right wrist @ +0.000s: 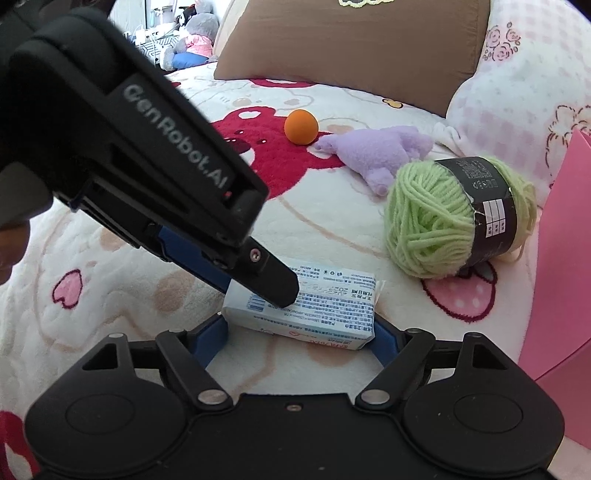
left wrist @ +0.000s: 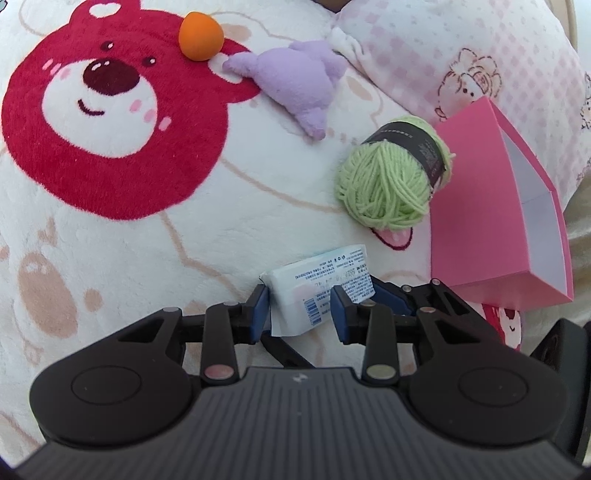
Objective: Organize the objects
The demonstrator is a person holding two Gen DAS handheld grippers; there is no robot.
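tissue pack (right wrist: 301,314) flat, long axis across blanket (right wrist: 110,295)

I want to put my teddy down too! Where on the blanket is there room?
There is bare blanket on the big red bear face, left of the tissue pack. It is crowded on the right: orange ball, purple plush, green yarn and pink box sit close together.
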